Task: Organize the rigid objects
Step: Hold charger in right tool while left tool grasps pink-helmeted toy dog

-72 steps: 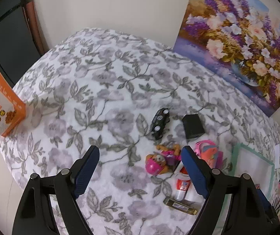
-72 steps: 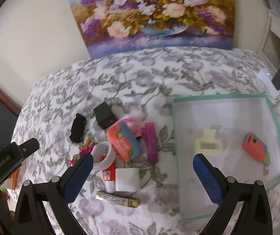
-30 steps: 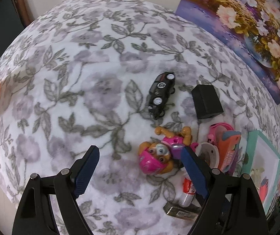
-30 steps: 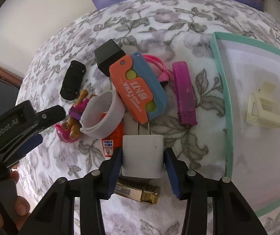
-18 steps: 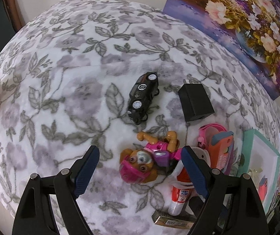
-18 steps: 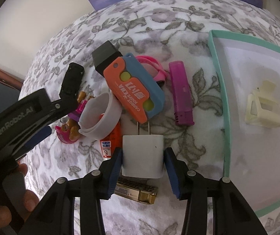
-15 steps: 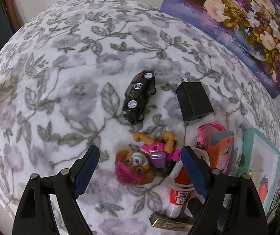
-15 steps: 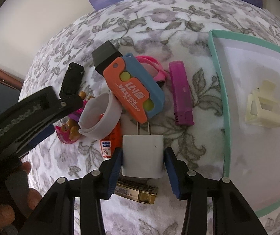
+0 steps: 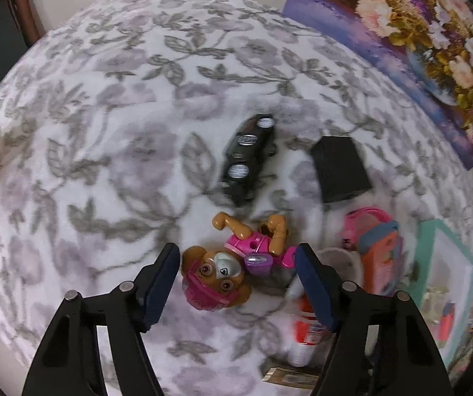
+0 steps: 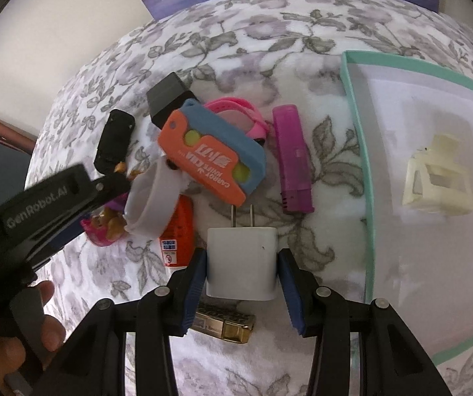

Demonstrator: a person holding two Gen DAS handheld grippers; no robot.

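1. since the frame half a second ago the left gripper (image 9: 238,280) has come down over the pup figure (image 9: 228,272), and its fingers have narrowed from wide apart to a gap just wider than the toy; the right gripper (image 10: 242,272) has stayed clamped on the white charger (image 10: 241,262).
2. left wrist view: the pup figure lies on its back on the floral cloth (image 9: 104,132), its pink-helmeted head near and between the two blue pads; whether either pad touches it cannot be told.
3. just beyond the figure lies a black toy car (image 9: 248,160), blurred; to the right of the car sits a black box (image 9: 340,168).
4. right wrist view: the charger's sides meet both blue pads, and its two prongs point to the far side, toward the orange and blue case (image 10: 211,156).
5. a white ring (image 10: 152,194) leans against the near left of that case, above a red and white tube (image 10: 177,231).
6. a pink strap (image 10: 239,114) shows behind the case, and a purple lighter (image 10: 294,158) lies to the right of it.
7. a gold-ended bar (image 10: 225,325) lies on the cloth under the held charger.
8. at the right stands a green-rimmed tray (image 10: 357,132) holding a cream plastic piece (image 10: 438,178).
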